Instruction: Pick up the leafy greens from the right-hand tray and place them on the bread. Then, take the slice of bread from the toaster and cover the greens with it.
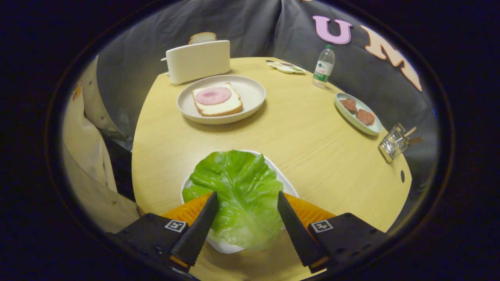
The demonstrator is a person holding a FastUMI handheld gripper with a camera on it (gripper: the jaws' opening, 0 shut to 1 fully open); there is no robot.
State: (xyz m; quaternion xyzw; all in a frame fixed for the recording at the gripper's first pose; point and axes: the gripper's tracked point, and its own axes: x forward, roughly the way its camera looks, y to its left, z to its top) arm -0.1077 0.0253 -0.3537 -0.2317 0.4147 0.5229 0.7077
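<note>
A green lettuce leaf lies on a small white tray at the near edge of the round wooden table. My gripper hovers over it, open, with one black finger on each side of the leaf; I cannot tell whether they touch it. Beyond them, a round beige plate holds a bread slice topped with a pink round of ham. Behind the plate stands a white toaster with a second bread slice sticking out of its top.
To the right sit a pale blue oval dish with two brown patties, a water bottle, a small flat tray at the back, and a glass holder near the table edge. A person's light sleeve is beside the table.
</note>
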